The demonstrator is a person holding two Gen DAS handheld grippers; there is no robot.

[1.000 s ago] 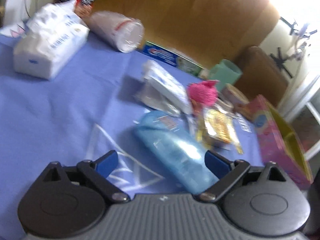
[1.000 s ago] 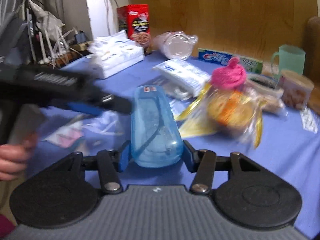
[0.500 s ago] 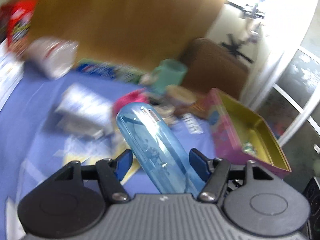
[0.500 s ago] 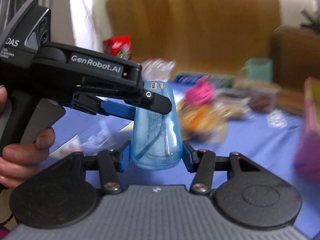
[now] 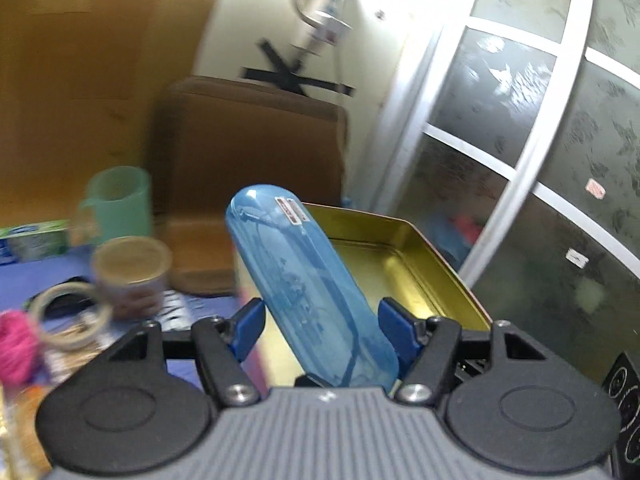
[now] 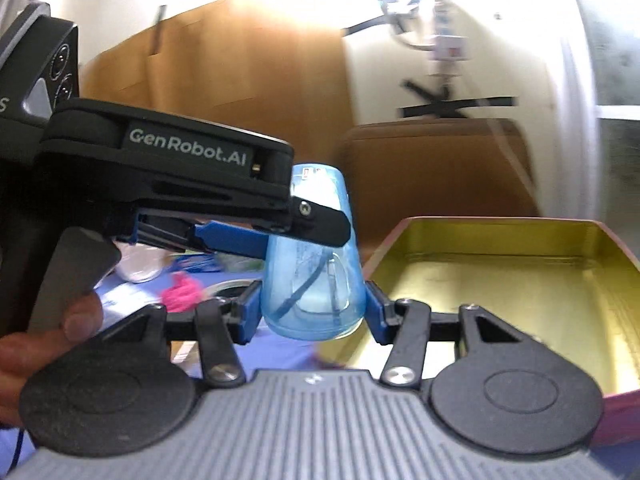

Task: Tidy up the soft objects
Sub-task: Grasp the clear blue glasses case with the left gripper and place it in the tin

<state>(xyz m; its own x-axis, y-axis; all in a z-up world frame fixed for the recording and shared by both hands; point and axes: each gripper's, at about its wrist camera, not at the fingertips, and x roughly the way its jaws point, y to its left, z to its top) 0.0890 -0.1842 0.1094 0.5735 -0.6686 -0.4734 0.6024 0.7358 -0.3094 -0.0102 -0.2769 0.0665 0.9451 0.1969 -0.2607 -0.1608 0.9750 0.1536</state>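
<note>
Left wrist view
- Held thing: a translucent blue case (image 5: 308, 292), long and round-ended, rises tilted between the fingers of the left gripper (image 5: 320, 326).
- Left grip: the blue pads look pressed to the case's lower sides, pinching it.
- Landmark: the gold-lined tin (image 5: 404, 252) lies open; the case's far end hangs just above the tin's near-left rim.
- Beside the tin: a green mug (image 5: 118, 204) and a small lidded tub (image 5: 130, 272) stand to its left, on the blue cloth (image 5: 28, 276).

Right wrist view
- Right grip: the right gripper (image 6: 312, 312) pinches the case (image 6: 314, 280) at its wider end.
- Second hold: the left gripper (image 6: 256, 240) comes in from the left and clamps the same case higher up; a hand (image 6: 44, 340) holds its handle.
- Case's place: just left of the tin (image 6: 500, 288), near its near-left corner, not yet inside.

Judgement
- Step: a two-handed carry toward the tin.
- Next: bring the case over the tin's floor, lower it, and let both grips go together.
</note>
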